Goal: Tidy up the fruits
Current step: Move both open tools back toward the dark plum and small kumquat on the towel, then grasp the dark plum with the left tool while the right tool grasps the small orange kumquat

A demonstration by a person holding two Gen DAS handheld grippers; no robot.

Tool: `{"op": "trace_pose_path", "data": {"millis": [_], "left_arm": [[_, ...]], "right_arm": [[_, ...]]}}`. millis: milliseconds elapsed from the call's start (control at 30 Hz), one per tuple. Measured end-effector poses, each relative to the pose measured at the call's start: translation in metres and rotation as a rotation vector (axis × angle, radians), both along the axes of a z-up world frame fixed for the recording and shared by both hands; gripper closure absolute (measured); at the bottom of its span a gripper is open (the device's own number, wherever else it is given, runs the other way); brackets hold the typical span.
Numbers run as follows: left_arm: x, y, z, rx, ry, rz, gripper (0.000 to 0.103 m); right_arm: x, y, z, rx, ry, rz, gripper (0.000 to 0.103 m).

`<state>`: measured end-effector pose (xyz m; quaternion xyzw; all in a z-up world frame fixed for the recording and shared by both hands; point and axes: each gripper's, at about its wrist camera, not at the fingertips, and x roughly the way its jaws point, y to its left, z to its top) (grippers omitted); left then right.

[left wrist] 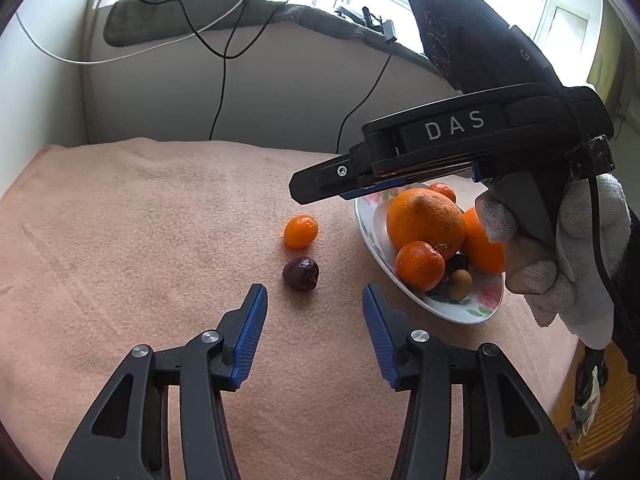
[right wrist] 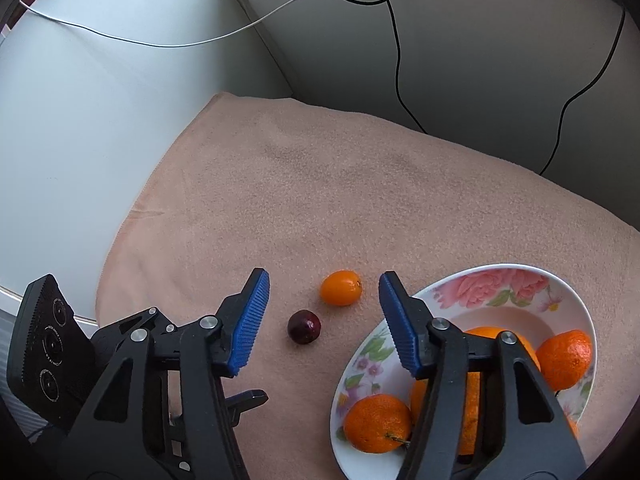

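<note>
A small orange kumquat (left wrist: 301, 232) and a dark purple plum (left wrist: 301, 273) lie on the pink cloth, left of a floral plate (left wrist: 486, 300) that holds several oranges and tangerines (left wrist: 425, 218). My left gripper (left wrist: 315, 292) is open and empty, just short of the plum. My right gripper (right wrist: 324, 280) is open and empty, above the kumquat (right wrist: 341, 287) and plum (right wrist: 304, 327), its right finger over the plate rim (right wrist: 532, 270). The right gripper body shows in the left wrist view (left wrist: 452, 148) above the plate.
The pink cloth (left wrist: 140, 220) covers the table. A white wall stands at the left, a grey ledge behind, with black and white cables (left wrist: 222, 80) hanging down. The table's right edge is near the plate.
</note>
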<state>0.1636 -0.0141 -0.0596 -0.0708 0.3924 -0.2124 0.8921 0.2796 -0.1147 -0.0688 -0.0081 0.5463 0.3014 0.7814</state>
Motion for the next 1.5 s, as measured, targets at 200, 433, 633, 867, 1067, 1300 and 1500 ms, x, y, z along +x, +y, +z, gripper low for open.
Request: {"op": "trace_pose_path", "data": {"millis": [200, 433, 633, 867, 1067, 1300, 1500], "left_arm": [[0.014, -0.008, -0.006, 0.005, 0.029, 0.0, 0.063], [0.028, -0.015, -0.016, 0.027, 0.056, 0.001, 0.066], [0.039, -0.021, -0.02, 0.045, 0.074, 0.001, 0.069], [0.059, -0.021, -0.024, 0.056, 0.079, 0.021, 0.08], [0.063, -0.017, -0.024, 0.038, 0.078, 0.026, 0.081], [0.061, -0.011, -0.016, 0.005, 0.061, 0.034, 0.081], [0.052, -0.018, 0.002, -0.013, 0.016, 0.018, 0.081]], "right_arm": [[0.007, 0.012, -0.012, -0.064, 0.032, 0.037, 0.054], [0.01, 0.026, -0.023, -0.141, 0.041, 0.085, 0.059], [0.012, 0.04, -0.031, -0.197, 0.043, 0.112, 0.064], [0.013, 0.046, -0.03, -0.2, 0.034, 0.104, 0.073], [0.014, 0.036, -0.029, -0.174, 0.032, 0.082, 0.074], [0.009, 0.012, -0.01, -0.107, 0.004, 0.044, 0.074], [-0.005, -0.012, 0.015, -0.064, -0.049, 0.019, 0.074]]}}
